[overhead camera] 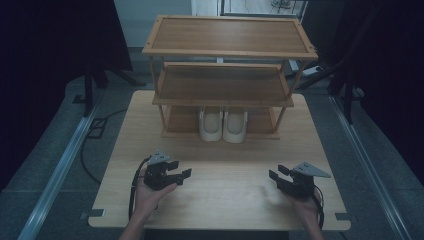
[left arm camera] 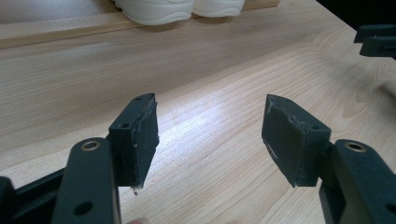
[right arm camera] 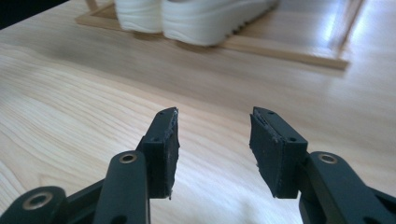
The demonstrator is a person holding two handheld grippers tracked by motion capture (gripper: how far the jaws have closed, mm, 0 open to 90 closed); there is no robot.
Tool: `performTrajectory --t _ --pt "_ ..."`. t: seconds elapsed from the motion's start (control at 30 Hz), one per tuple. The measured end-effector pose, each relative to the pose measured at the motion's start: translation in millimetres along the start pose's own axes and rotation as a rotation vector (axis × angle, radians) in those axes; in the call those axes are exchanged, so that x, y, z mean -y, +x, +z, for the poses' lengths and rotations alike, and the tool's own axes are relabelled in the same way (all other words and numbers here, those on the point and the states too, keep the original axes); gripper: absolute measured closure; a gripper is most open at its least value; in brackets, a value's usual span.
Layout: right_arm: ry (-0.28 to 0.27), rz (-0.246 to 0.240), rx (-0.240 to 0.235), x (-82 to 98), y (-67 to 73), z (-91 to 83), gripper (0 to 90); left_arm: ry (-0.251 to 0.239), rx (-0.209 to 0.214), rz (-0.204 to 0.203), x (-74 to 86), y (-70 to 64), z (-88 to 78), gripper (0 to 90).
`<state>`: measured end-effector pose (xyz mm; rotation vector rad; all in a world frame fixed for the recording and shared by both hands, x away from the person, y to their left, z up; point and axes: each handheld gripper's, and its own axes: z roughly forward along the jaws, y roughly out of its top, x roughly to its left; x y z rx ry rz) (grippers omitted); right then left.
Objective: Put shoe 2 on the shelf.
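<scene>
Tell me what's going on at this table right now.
A person holds a black two-jaw gripper in each hand over the light wooden table. The left gripper and right gripper both stand open and empty. A pair of white shoes sits on the bottom tier of the three-tier wooden shoe rack, untouched, ahead of both grippers.

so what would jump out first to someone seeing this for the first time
Likely the pair of white shoes, side by side on the bottom level of the three-tier wooden rack at the far end of the table, with both upper shelves bare. Next, the two black grippers over the near end: the left gripper and the right gripper, each in a hand, jaws open with nothing between them.
</scene>
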<state>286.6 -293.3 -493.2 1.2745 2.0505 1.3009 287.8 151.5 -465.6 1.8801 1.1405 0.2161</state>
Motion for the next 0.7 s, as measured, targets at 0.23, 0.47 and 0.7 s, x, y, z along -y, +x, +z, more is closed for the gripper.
performTrajectory --t 0.23,0.47,0.7 --pt "0.013 0.015 0.015 5.1 -8.0 1.2 51.4 0.003 -0.008 -0.004 0.4 3.1 -0.1 36.5" --pt "0.015 -0.002 0.023 4.4 -6.9 0.9 51.2 -0.001 -0.011 -0.006 0.2 3.8 -1.6 36.5" --pt "0.015 -0.005 0.062 4.0 -10.4 -1.7 48.1 -0.002 -0.014 -0.01 -0.4 5.6 -1.9 36.5"
